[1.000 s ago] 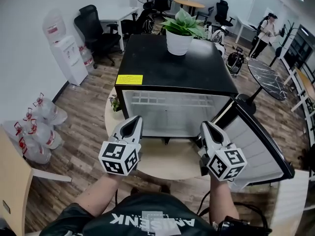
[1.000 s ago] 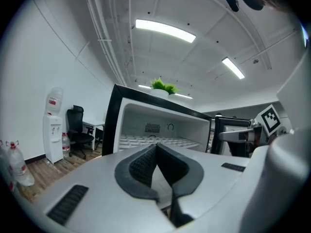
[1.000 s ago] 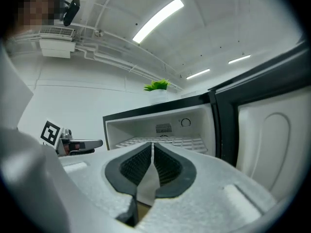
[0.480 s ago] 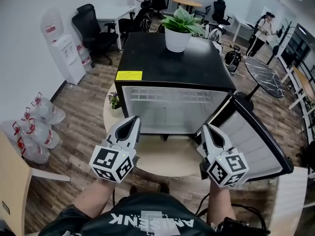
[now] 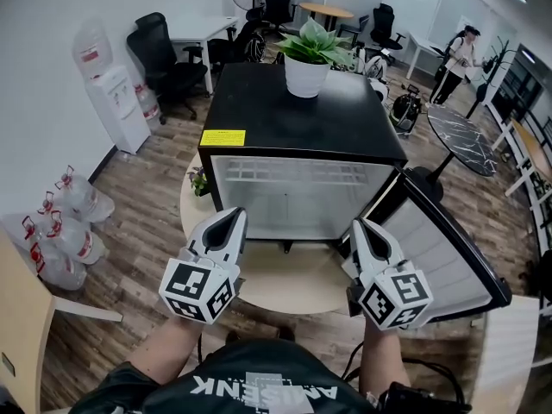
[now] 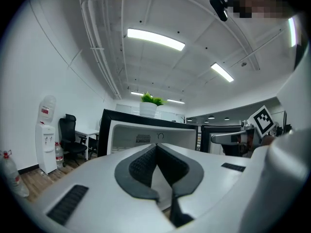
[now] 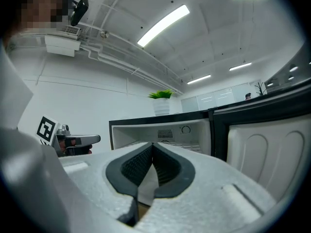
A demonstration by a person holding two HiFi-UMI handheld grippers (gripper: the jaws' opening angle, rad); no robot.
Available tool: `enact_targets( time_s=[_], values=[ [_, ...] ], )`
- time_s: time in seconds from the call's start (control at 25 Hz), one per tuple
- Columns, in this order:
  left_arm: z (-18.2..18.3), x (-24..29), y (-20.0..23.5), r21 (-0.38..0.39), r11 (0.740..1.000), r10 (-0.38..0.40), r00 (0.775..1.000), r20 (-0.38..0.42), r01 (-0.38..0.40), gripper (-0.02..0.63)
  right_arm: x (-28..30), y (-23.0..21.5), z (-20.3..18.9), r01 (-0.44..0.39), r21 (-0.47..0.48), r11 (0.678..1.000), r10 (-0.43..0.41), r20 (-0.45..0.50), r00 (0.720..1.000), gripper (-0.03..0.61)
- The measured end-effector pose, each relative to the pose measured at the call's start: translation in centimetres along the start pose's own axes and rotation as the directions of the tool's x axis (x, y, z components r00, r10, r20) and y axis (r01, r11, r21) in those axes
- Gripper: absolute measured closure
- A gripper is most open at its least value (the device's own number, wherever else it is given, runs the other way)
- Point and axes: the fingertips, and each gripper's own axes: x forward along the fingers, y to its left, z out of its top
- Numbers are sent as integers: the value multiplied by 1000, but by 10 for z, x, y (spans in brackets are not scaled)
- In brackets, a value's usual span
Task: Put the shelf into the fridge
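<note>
Slightly lower now, the left gripper (image 5: 233, 216) and the right gripper (image 5: 358, 226) hold closed, empty jaws before the open fridge (image 5: 302, 128). Its shelf (image 5: 293, 172) sits inside; unseated on one side, it might tilt.

Left hand-held gripper (image 5: 233, 216): pale grey-white moulded shell, tapering to point, black lining along inner edge. Left marker cube (image 5: 197, 287) at rear, black-and-white square markers on faces. Right hand-held gripper (image 5: 357, 226): same build, right marker cube (image 5: 397, 298) likewise patterned. Gripper views: pads (image 6: 141, 165) black, finely ribbed, set in curved black collar; dark rectangular strips inset in shell either side. Person wears dark top (image 5: 259, 391), white lettering across chest; short dark sleeve (image 5: 116, 385). Black cable (image 5: 435, 369) near right wrist.
</note>
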Motion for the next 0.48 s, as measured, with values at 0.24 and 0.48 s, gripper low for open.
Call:
enact_targets(
  time_s=[0.24, 0.48],
  values=[
    [4, 1, -6, 3, 1000, -26, 1000, 8, 26, 612, 0, -4, 2, 27, 1, 1000, -27, -4, 1000, 572],
    [3, 4, 0, -6, 1000, -9, 1000, 2, 9, 612, 4, -2, 7, 16, -6, 1000, -16, 7, 1000, 572]
  ],
)
